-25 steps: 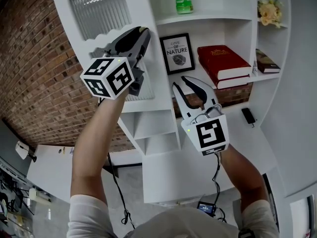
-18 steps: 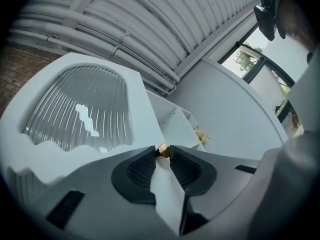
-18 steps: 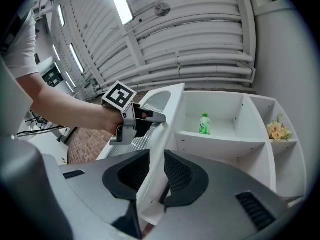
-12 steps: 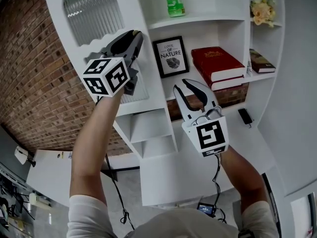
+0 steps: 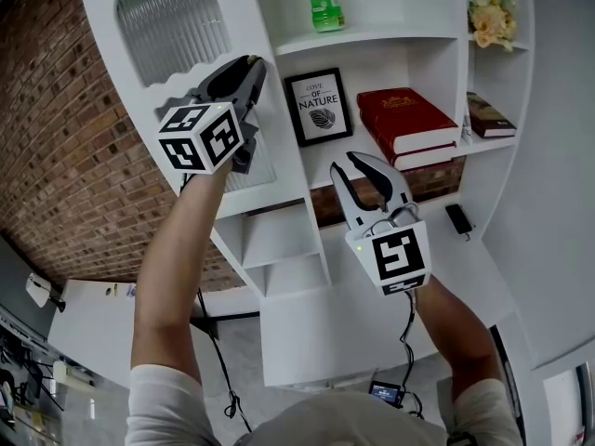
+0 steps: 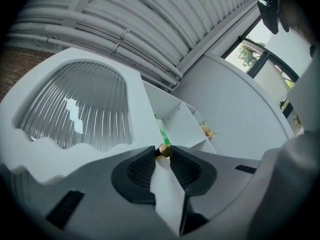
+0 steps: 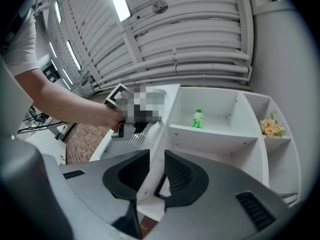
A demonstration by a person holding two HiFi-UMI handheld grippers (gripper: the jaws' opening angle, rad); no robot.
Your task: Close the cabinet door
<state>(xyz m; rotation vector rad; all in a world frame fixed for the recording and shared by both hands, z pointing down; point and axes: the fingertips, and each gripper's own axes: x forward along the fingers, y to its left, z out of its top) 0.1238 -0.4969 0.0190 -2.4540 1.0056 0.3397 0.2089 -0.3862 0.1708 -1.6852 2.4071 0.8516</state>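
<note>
The white cabinet door [image 5: 177,26] with a ribbed glass pane stands open at the left of the shelf unit. My left gripper [image 5: 253,68] is raised to the door's free edge. In the left gripper view the door [image 6: 80,109] fills the left, its edge runs between the pads, and my left gripper [image 6: 162,151] is shut on it with a small brass knob [image 6: 163,150] at the fingertips. My right gripper [image 5: 347,162] hangs lower, in front of the middle shelves, open and holding nothing. In the right gripper view its jaws [image 7: 156,156] frame only the shelf unit beyond.
The open shelves hold a green bottle [image 5: 319,3], a framed print [image 5: 316,108], stacked red books [image 5: 409,124], flowers [image 5: 490,21] and a small black object [image 5: 458,219]. A brick wall [image 5: 56,137] lies behind the door on the left.
The left gripper and the door edge it holds have shifted a little to the left in the head view. The right gripper sits slightly lower and further right.
</note>
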